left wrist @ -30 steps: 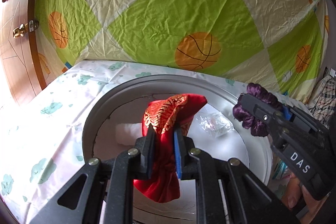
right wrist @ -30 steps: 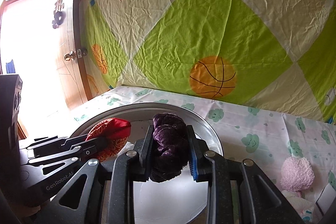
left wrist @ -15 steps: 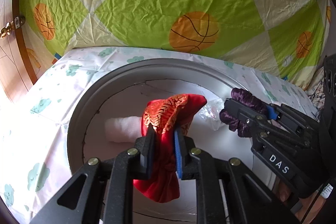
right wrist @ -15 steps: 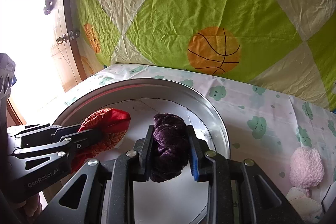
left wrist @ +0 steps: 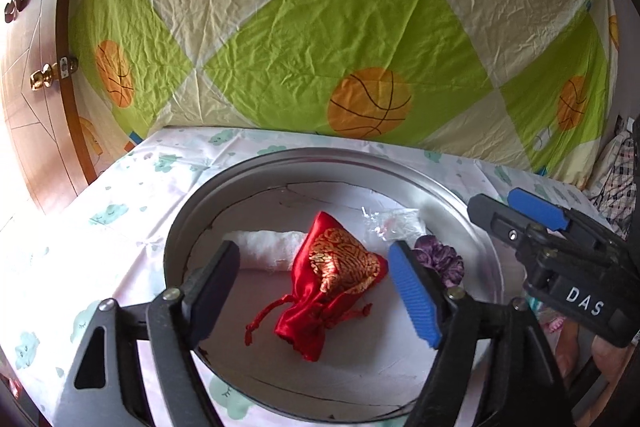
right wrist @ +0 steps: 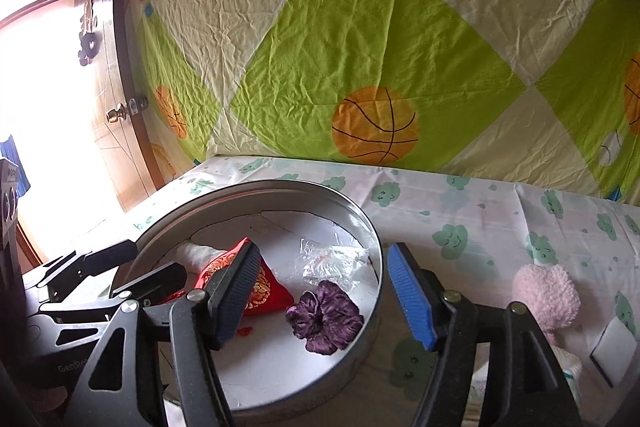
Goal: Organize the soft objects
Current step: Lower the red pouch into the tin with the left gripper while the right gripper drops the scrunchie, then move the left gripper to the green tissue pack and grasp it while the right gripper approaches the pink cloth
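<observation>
- I judged the release step nearly done: the red pouch (left wrist: 334,281) and purple scrunchie (right wrist: 326,321) both lay loose inside the round metal tray (left wrist: 452,203).
- My left tongs (left wrist: 316,291) were spreading apart above the pouch, pads clear of it, nothing held.
- My right tongs (right wrist: 322,293) were likewise opening (scrunchie below, untouched).
- Next called for reaching to the pink plush (right wrist: 546,297) on the table, outside the tray.

drawstring pouch (left wrist: 334,279): red satin, gold brocade
scrunchie (right wrist: 326,315): dark purple velvet
round tray (right wrist: 360,223): silver
backdrop sheet (left wrist: 360,27): green and cream, orange basketballs
bedsheet (right wrist: 480,227): white, teal clouds
</observation>
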The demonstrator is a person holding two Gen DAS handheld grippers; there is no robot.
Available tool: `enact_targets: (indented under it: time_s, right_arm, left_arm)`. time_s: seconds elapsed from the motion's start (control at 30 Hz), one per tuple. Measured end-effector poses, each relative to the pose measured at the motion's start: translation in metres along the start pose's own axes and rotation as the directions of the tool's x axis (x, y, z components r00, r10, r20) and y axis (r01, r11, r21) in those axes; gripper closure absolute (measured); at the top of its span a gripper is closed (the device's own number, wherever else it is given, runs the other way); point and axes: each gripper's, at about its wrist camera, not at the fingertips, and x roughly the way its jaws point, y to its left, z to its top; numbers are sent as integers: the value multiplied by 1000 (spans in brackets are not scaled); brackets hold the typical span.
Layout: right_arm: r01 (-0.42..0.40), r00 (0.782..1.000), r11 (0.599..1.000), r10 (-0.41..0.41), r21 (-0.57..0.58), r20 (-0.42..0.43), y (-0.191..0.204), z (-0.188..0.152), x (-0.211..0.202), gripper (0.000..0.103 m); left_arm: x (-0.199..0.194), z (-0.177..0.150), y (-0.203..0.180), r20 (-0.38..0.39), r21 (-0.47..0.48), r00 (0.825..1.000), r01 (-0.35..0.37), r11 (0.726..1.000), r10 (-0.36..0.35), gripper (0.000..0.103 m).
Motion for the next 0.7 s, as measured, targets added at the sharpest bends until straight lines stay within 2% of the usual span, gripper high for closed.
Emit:
enact_targets:
  time_s: [0.17,0.23,0.4,0.47,0.7]
  right_arm:
    - [19,999,999,-18,-29,37,-9,-16,-45,31]
    - [35,998,999,-33,-32,44,-17,-25,-64,31]
    - [117,991,993,-115,-19,70,-45,-53,-115,27]
    - [171,982,985,-171,2,81,-60,-67,-133,23]
    - [317,945,943,-324,105,53,-116,-112,-174,22]
  left_arm:
    - [-23,-22,-23,35,32,999,29,999,-30,20]
    - [-29,-31,-34,37,46,998,47,998,-49,16]
    - [-42,-48,-64,25,68,994,109,992,-111,10]
    - [-45,-53,-76,18,68,991,133,989,-135,7]
    - [-56,-67,-126,-25,105,972,234,967,-232,1]
